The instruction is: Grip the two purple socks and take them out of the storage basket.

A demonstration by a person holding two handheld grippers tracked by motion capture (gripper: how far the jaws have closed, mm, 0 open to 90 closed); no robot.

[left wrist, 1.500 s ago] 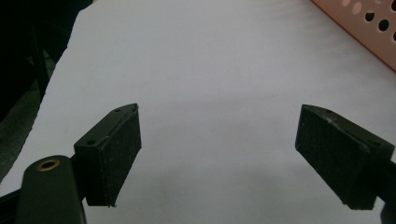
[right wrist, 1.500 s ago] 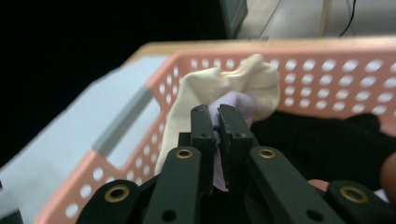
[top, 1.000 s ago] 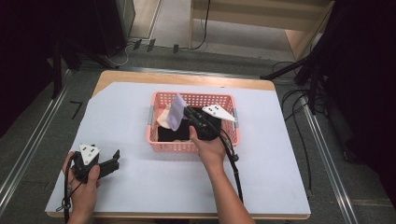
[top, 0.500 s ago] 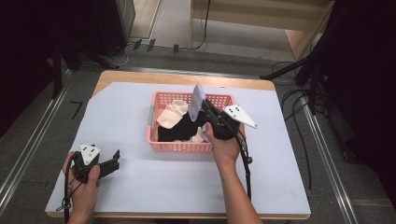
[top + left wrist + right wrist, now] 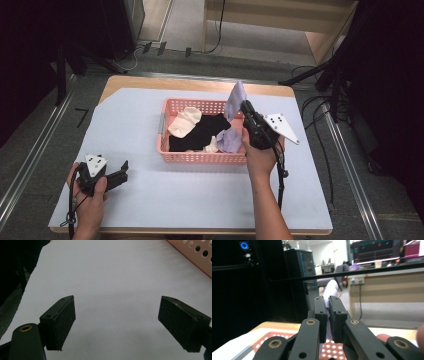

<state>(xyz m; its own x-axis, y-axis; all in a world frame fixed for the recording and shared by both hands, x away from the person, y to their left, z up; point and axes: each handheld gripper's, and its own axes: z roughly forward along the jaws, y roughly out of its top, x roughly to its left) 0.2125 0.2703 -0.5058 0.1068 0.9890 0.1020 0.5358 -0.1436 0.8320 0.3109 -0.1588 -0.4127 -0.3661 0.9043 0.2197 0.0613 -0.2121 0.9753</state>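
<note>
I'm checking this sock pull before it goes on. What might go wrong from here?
The right gripper pinches the lilac sock by a thin bit, so it may slip out. Its lower end lies in the basket by the black sock, and might snag it or tug the basket.

Black tools (image 5: pixel 246 107), grey triangular plates (image 5: pixel 281 127)
</note>
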